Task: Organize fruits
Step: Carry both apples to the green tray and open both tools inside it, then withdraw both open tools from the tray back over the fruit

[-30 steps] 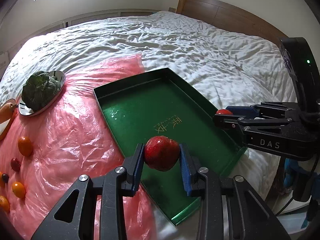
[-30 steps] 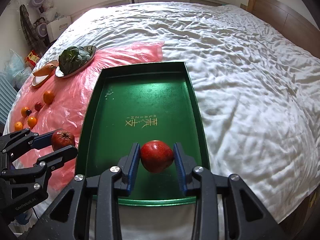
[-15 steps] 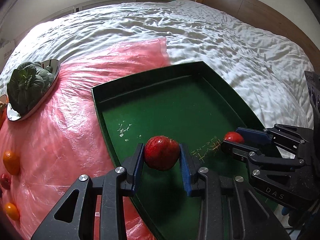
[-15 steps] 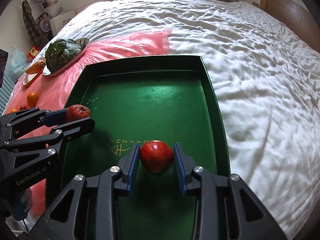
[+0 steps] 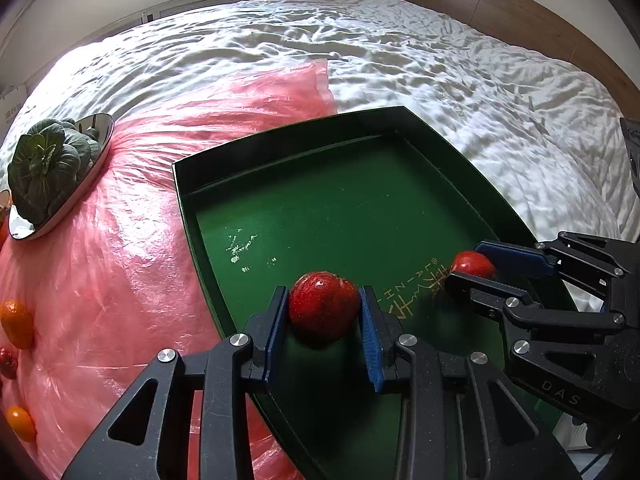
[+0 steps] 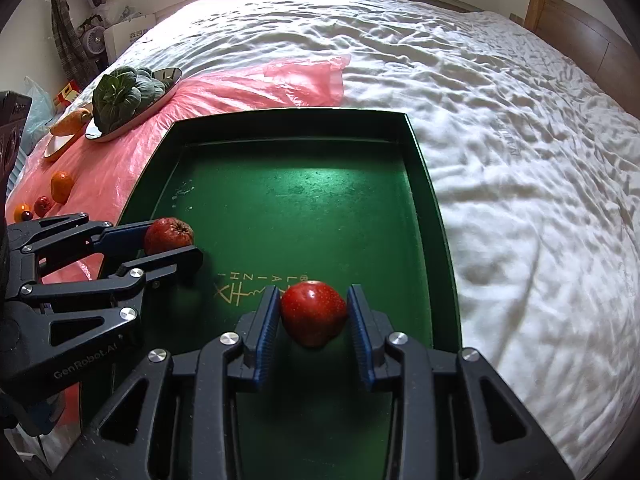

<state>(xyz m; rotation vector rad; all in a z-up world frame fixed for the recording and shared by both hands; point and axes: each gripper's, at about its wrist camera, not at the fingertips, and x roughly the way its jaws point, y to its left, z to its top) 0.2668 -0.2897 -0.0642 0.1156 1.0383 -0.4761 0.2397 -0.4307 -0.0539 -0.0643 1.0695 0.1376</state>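
Note:
A green tray [image 5: 304,152] [image 6: 424,168] lies on the bed. My left gripper [image 5: 324,314] is shut on a red apple [image 5: 323,311] and holds it over the tray's near left part; it also shows in the right wrist view [image 6: 170,242] with its apple [image 6: 168,235]. My right gripper [image 6: 314,314] is shut on a second red apple [image 6: 313,312] over the tray's near middle, by the gold lettering; it shows in the left wrist view [image 5: 472,266] with its apple [image 5: 471,264].
A pink plastic sheet [image 5: 120,272] covers the bed left of the tray. On it lie several small oranges [image 5: 16,322] [image 6: 61,186] and small red fruits [image 6: 41,205], a steel dish of leafy greens [image 5: 48,168] [image 6: 124,98] and a carrot [image 6: 70,121]. White bedding [image 6: 520,160] lies to the right.
Both grippers have moved forward over the tray, each still holding its apple, and have come lower and closer to the tray floor.

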